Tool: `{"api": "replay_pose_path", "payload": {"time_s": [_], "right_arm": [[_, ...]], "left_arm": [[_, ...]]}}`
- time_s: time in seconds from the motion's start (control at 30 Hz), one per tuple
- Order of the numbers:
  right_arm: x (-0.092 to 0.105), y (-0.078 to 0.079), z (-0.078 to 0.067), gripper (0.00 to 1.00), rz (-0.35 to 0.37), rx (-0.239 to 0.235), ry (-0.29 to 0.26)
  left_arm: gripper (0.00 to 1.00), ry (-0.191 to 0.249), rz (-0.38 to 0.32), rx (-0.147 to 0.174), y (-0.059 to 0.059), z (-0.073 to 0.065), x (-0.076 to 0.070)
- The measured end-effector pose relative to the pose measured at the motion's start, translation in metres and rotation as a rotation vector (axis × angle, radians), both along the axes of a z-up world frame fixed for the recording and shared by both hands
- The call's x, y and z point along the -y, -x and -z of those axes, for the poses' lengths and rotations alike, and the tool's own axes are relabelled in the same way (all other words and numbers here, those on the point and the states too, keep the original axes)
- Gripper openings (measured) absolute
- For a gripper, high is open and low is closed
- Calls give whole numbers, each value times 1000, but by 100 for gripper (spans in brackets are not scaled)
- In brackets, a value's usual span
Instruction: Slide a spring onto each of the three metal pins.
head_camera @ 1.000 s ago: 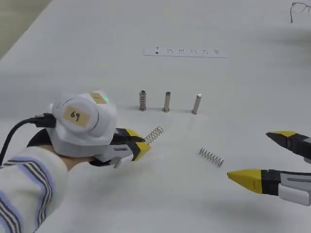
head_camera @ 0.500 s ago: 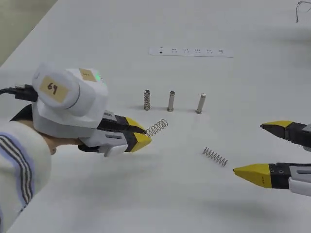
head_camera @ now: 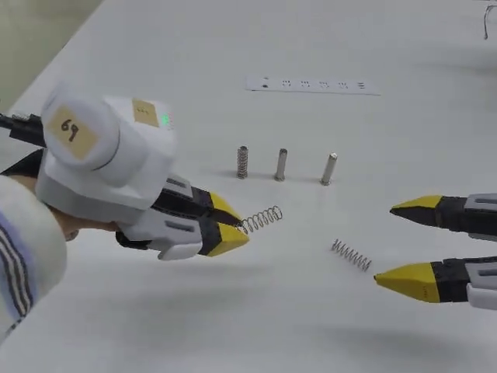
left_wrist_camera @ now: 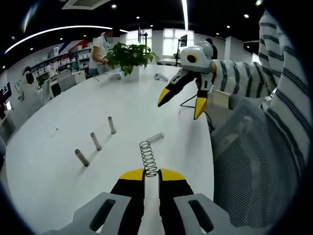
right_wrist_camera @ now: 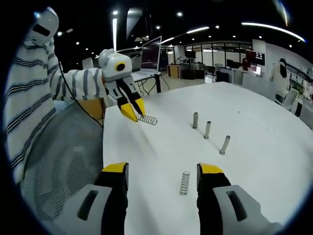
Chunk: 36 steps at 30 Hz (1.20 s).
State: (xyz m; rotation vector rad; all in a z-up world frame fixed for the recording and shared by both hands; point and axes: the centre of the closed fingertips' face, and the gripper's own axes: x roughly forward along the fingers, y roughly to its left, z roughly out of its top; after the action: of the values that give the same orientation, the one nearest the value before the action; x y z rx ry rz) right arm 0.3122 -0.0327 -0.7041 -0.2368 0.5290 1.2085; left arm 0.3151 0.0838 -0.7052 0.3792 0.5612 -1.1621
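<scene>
Left gripper [head_camera: 239, 228]: jaws closed on one end of a spring; a hand in a striped sleeve carries it at the left of the head view.
Held spring [head_camera: 262, 219]: sticks straight out past the yellow tips. Its free end points toward the row of pins, short of them and touching none. In the left gripper view [left_wrist_camera: 152, 174] it rises from between the two tips [left_wrist_camera: 148, 156].
Right gripper [head_camera: 384, 244]: jaws spread wide, nothing between the pads; it enters from the right edge of the head view.
Loose spring [head_camera: 351, 254]: lies flat on the table, just ahead of the right gripper's tips and touching neither. In the right gripper view [right_wrist_camera: 163, 169] it lies in the gap between the two jaws [right_wrist_camera: 185, 182], nearer the right-hand one.
Pins, count three: upright in one row on the table, well apart from each other.
Left pin [head_camera: 242, 162]: already wears a spring along its length.
Middle pin [head_camera: 280, 165]: bare.
Right pin [head_camera: 329, 169]: bare.
Springs, count three: one on the left pin, one in the left gripper, one loose on the table.
Table [head_camera: 155, 47]: white and flat.
Power strip [head_camera: 314, 85]: count one; white, flat on the table beyond the pins.
</scene>
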Motion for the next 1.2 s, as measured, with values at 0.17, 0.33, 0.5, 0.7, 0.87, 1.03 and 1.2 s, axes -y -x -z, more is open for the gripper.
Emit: {"api": "replay_pose_path", "payload": {"time_s": [0.17,0.33,0.5,0.7,0.87,1.03,1.2], "right_arm": [[-11,4,3,50,-85,-8,6],[-24,6,5,40,-135,-26,-14],[-34,8,7,35,-170,-33,-26],[-45,8,9,32,-190,-51,-41],[-51,10,9,22,-202,-76,-71],[-59,13,9,20,-220,-82,-84],[-63,17,14,11,-239,-105,-89]], "left_arm": [[1,8,30,-17,4,2,6],[1,-1,52,-36,10,9,11],[1,8,68,-50,16,10,16],[1,-2,89,-57,20,14,21],[1,-4,105,-70,25,16,24],[1,-2,116,-76,28,18,26],[2,-17,124,-93,32,26,27]]}}
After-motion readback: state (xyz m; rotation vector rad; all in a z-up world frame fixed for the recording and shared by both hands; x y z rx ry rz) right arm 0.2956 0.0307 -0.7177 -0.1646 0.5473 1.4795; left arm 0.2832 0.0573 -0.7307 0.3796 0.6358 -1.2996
